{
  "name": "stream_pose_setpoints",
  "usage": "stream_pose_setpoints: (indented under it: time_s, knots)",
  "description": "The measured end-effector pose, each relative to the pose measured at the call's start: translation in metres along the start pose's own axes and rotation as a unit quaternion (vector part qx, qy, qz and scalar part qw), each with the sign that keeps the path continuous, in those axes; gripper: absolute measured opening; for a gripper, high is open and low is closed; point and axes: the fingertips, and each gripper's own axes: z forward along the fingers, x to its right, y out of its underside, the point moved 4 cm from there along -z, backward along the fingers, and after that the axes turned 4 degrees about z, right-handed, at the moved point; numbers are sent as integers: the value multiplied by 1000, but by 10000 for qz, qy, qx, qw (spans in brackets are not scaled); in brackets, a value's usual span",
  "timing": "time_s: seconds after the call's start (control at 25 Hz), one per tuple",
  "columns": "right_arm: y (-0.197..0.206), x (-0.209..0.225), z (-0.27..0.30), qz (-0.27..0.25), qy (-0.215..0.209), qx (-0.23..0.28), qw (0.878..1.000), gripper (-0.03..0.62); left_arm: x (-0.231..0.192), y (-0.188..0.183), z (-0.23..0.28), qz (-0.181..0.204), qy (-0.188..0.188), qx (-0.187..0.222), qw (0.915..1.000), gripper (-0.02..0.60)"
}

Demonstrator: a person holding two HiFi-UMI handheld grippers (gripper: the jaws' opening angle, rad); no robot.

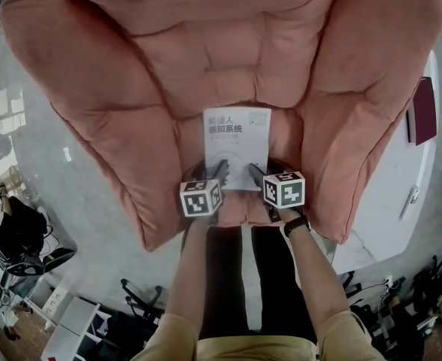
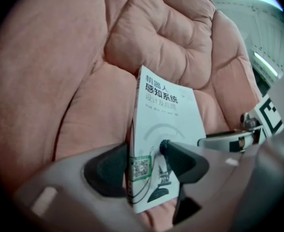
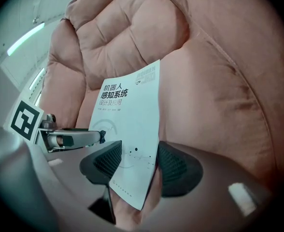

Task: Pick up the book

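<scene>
Grasp stage: book [image 1: 236, 138] lies on armchair [image 1: 131, 89] seat, near edge between jaws of left gripper [image 2: 142, 166] and right gripper [image 3: 137, 166], both pairs apart, pads not yet pinching; next likely needs the 2 closing evenly, then lifting

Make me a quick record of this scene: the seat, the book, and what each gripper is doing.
seat: pink cushioned armchair
book: white cover with printed title, lying cover up on the armchair's seat
left gripper: open, jaws either side of the book's near left edge
right gripper: open, jaws either side of the book's near right corner
people: one person, holding both grippers
</scene>
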Motion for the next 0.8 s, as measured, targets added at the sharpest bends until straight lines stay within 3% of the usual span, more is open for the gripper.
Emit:
stream_pose_setpoints:
  time_s: [0.12,0.28,0.44,0.56,0.68,0.76,0.8]
  knots:
    - [3,-1,8,-211,87,-6,9997,295,0,0,2,-5,46,-53,10000,245]
    - [3,3,9,-322,282,27,9991,294,3,-1,2,-66,139,-143,9998,226]
    - [1,4,-4,240,169,336,9990,162,5,-2,-11,-88,153,-171,9997,115]
    - [2,5,-12,709,-154,465,9963,109,13,-6,-23,-369,535,-20,9979,57]
    - [2,9,-14,847,-276,387,9953,73,23,-5,-26,-496,740,92,9960,48]
    - [4,12,-12,806,-193,321,9960,69,22,2,-18,-563,637,62,9964,50]
    - [5,12,-13,762,-150,312,9965,66,20,5,-13,-599,565,10,9966,81]
